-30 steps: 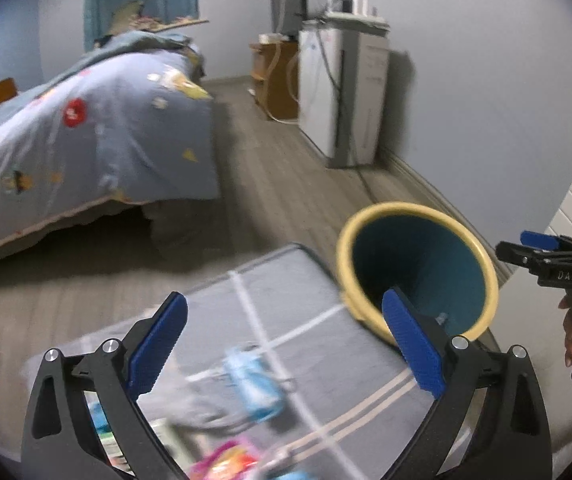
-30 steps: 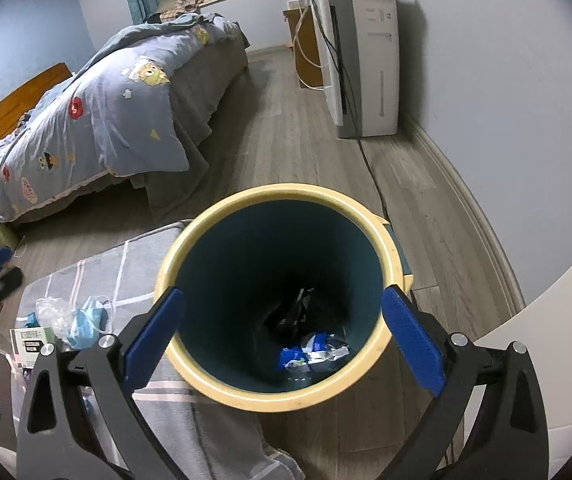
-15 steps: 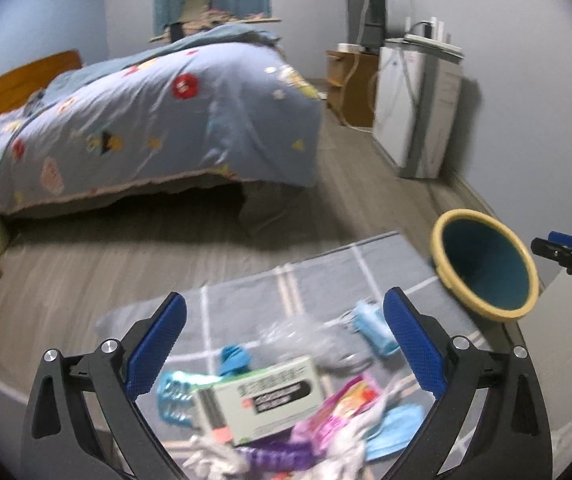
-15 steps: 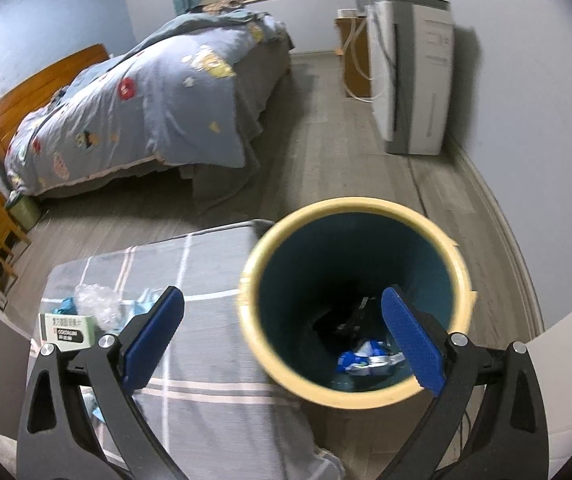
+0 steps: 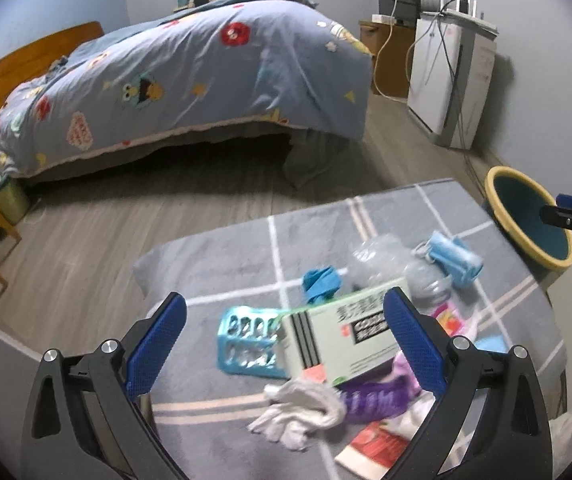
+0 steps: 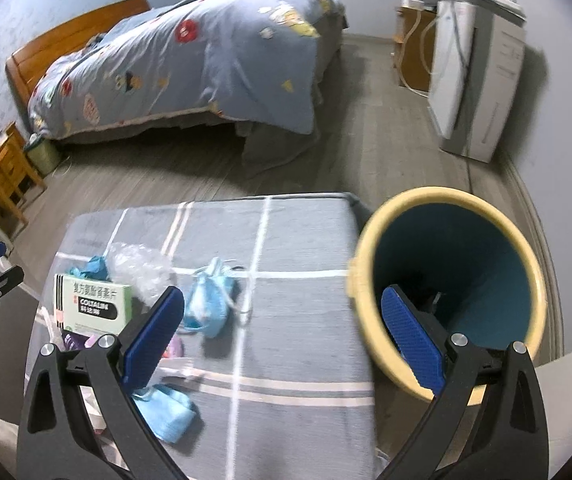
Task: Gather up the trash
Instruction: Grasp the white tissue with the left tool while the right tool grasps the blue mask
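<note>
Trash lies on a grey checked cloth (image 5: 226, 264): a green-and-white medicine box (image 5: 341, 332), a teal blister pack (image 5: 246, 340), a white tissue wad (image 5: 305, 412), a blue face mask (image 5: 451, 256), clear crumpled plastic (image 5: 377, 256) and a purple wrapper (image 5: 369, 400). My left gripper (image 5: 282, 340) is open above the box and blister pack. My right gripper (image 6: 282, 332) is open and empty, between the blue mask (image 6: 208, 300) and the yellow-rimmed teal bin (image 6: 449, 280). The box shows in the right wrist view (image 6: 94, 304) too.
A bed with a blue quilt (image 5: 190, 68) stands behind the cloth. A white appliance (image 5: 449, 76) and a wooden cabinet (image 5: 385, 52) stand by the right wall. A wooden stool (image 6: 2, 176) is at the left. Grey wood floor (image 5: 86, 232) lies between.
Both grippers have swung left, away from the bin and over the trash pile. The bin has slid to the right edge in both views. Both stay open.
</note>
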`<state>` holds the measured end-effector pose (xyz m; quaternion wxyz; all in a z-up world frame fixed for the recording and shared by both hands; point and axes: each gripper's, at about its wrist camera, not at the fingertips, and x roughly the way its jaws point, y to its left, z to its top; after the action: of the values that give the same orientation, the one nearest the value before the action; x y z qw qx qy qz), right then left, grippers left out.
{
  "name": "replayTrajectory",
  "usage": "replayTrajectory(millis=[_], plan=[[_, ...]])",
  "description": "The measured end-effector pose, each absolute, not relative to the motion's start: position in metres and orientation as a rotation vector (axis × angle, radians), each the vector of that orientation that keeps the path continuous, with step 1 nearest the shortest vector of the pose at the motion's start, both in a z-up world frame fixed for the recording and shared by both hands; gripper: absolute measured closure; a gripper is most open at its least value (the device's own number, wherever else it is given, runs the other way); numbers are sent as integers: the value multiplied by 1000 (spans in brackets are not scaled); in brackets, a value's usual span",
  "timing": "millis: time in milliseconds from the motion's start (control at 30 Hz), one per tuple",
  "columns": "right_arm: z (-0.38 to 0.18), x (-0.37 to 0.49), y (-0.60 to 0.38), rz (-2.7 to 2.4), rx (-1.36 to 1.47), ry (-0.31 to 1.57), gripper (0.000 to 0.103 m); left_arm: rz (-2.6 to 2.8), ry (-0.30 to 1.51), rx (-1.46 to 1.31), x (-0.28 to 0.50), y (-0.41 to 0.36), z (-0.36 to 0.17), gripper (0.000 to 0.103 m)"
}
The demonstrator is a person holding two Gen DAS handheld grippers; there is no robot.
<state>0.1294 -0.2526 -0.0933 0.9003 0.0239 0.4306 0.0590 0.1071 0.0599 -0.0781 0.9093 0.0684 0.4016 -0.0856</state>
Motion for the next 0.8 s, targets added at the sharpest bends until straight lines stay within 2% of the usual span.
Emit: replayTrajectory(millis=[533,800], plan=[[-152,151,-206,128,-3,1001,6,-201,996,170,85,63,-145,5],[-173,156,-187,157,-86,1017,6,-203,1046,117,84,66,-157,5]])
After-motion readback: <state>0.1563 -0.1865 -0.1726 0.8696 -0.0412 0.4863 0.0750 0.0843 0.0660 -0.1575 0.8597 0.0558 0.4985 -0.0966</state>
